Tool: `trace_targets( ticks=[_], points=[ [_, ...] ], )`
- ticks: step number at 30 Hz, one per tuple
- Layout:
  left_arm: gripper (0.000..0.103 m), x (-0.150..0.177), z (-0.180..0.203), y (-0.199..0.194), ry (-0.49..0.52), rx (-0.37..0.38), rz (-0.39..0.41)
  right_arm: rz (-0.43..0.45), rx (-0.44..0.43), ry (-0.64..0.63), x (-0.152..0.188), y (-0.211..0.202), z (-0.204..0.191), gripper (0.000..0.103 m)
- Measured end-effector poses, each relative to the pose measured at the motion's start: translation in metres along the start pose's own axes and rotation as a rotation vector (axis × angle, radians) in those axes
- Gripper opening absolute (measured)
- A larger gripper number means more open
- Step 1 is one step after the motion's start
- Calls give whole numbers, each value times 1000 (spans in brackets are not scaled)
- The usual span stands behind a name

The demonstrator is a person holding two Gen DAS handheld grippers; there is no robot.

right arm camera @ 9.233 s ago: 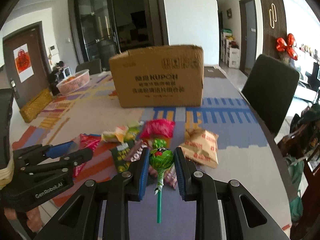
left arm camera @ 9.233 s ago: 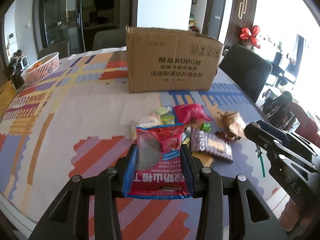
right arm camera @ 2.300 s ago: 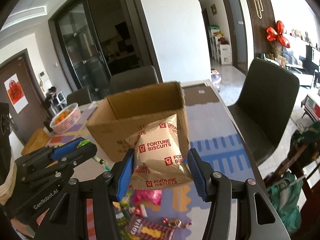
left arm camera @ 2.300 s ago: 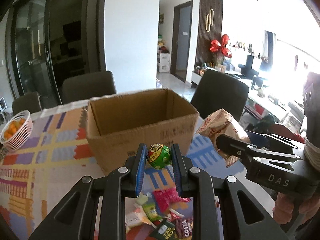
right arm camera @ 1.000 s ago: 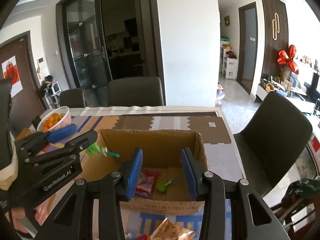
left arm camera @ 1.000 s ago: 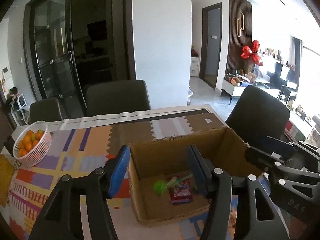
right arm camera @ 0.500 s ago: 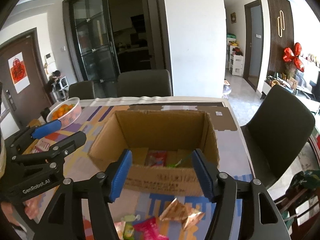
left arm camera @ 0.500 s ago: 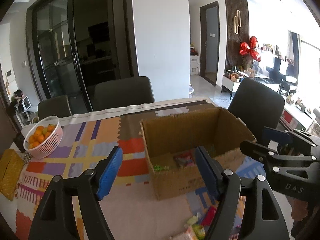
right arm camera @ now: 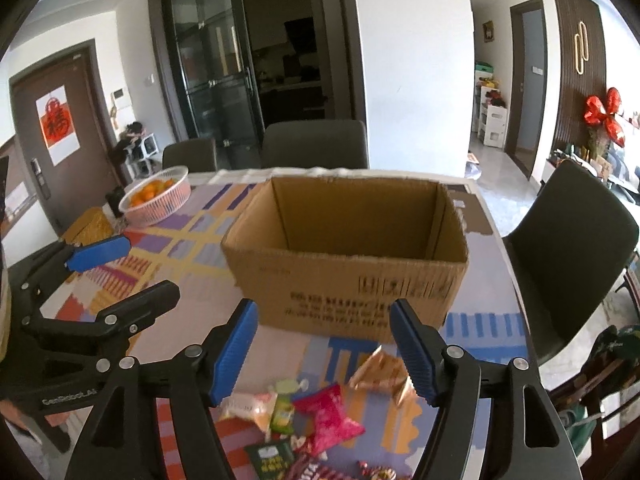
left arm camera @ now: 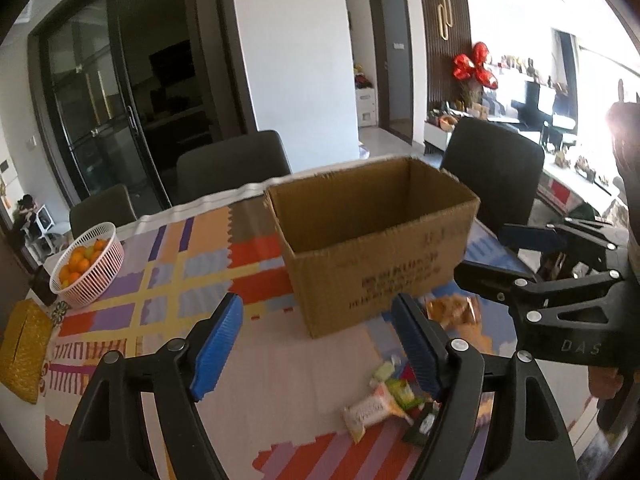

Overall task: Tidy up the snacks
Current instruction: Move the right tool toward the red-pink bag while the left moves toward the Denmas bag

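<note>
An open cardboard box (left arm camera: 376,264) (right arm camera: 348,280) stands on the patterned table; its inside floor is hidden. Loose snacks (left arm camera: 384,396) (right arm camera: 320,412) lie in front of it, among them a pink packet (right arm camera: 328,412) and a tan crinkled packet (left arm camera: 452,308) (right arm camera: 384,372). My left gripper (left arm camera: 317,302) (right arm camera: 146,268) hangs open and empty before the box. My right gripper (right arm camera: 323,308) (left arm camera: 492,254) is beside it, jaws opening, with nothing between them.
A white basket of oranges (left arm camera: 86,260) (right arm camera: 156,196) sits at the table's far left, with a yellow woven thing (left arm camera: 22,344) near the left edge. Dark chairs (left arm camera: 492,176) (right arm camera: 568,240) stand at the far and right sides.
Both grippers have drawn back from above the box toward the near side, and their jaws have spread wider. The box's inside has dropped out of sight and the loose snacks have come into view.
</note>
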State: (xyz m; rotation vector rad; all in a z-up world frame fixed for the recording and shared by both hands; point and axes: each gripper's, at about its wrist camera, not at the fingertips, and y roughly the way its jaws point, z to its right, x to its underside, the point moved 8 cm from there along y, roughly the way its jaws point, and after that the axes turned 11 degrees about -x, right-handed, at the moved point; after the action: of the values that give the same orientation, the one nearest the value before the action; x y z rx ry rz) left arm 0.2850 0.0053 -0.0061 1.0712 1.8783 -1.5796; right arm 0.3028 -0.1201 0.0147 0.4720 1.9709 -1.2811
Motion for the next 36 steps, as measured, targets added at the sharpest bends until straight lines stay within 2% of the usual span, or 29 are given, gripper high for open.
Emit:
trace_targets(
  ticks=[18,25,36],
  points=[
    [76,78,30,23,133,89,-169,-181,-11,20,72,29,1,69],
    [76,98,40,36,167,155,-227,-266,-11,17,99,47,3,69],
    [76,121,54,68,233,215,-326,-356,18,-6,118,70,15,69]
  ],
)
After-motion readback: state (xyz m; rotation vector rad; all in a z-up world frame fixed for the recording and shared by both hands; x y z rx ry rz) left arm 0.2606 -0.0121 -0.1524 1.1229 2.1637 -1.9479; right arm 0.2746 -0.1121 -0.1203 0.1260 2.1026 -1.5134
